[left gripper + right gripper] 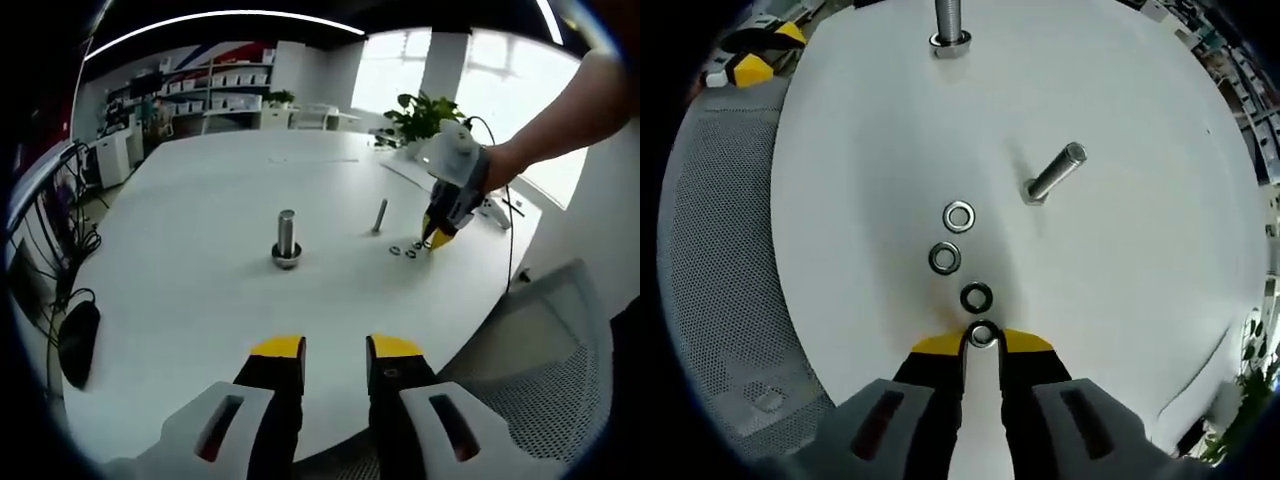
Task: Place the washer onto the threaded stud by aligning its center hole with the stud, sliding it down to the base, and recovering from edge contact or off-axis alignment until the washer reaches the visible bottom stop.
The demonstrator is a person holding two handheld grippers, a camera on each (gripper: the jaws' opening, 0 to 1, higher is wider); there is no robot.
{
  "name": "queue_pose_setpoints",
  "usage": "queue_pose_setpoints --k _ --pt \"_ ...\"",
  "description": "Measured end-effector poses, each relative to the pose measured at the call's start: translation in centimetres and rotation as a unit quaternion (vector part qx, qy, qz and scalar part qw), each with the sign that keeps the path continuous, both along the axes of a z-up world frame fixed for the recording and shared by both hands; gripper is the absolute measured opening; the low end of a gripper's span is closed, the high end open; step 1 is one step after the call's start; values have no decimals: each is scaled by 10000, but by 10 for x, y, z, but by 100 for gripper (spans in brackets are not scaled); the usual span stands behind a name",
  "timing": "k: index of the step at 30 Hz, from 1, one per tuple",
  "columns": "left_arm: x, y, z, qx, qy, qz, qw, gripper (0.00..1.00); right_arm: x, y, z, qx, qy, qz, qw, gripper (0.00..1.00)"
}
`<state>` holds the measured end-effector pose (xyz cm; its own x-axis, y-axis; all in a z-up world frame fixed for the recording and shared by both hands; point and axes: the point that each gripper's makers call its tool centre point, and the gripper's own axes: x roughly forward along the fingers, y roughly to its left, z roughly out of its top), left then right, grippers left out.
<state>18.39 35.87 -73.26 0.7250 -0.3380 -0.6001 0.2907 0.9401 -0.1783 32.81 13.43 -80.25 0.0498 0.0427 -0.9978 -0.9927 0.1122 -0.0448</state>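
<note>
In the left gripper view, the left gripper (336,349) hung over the near edge of the white table (200,330), its yellow-tipped jaws apart with nothing between them. Straight ahead of the fingertips, well beyond them, a threaded stud (286,240) stood upright on a hex base. Farther off and to the right of the fingertips a second stud (380,216) stood, leaning slightly. Right of that, the right gripper (436,238) came in from the right, held by a person's hand, its tips down at the table beside a small cluster of washers (404,250). A grey mesh chair (545,370) stood right of the jaws, past the table edge.

In the right gripper view, the right gripper (982,341) pointed down at the table (860,150), and a washer (982,334) sat between its fingertips; the jaws were drawn in close on either side of it, gripping it by the rim. Just beyond the tips lay a dark ring (976,297), then two more washers (944,258) in a line leading away. Ahead and right of the tips the second stud (1054,173) appeared tilted. Far ahead the upright stud (950,25) stood at the top of the view, with the left gripper (752,58) to its left
</note>
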Motion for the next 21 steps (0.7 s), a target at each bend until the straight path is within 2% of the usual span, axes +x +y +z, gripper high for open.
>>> queue_pose_setpoints --k 5,11,21 --pt "0 1 0 19 -9 27 10000 22 0 -1 0 -26 -60 -218 9997 14" --pt "0 0 -1 11 13 8 10000 22 0 -1 2 290 -162 -531 9980 14" --pt "0 0 -1 46 12 -9 10000 21 1 -7 5 396 -185 -934 9947 13"
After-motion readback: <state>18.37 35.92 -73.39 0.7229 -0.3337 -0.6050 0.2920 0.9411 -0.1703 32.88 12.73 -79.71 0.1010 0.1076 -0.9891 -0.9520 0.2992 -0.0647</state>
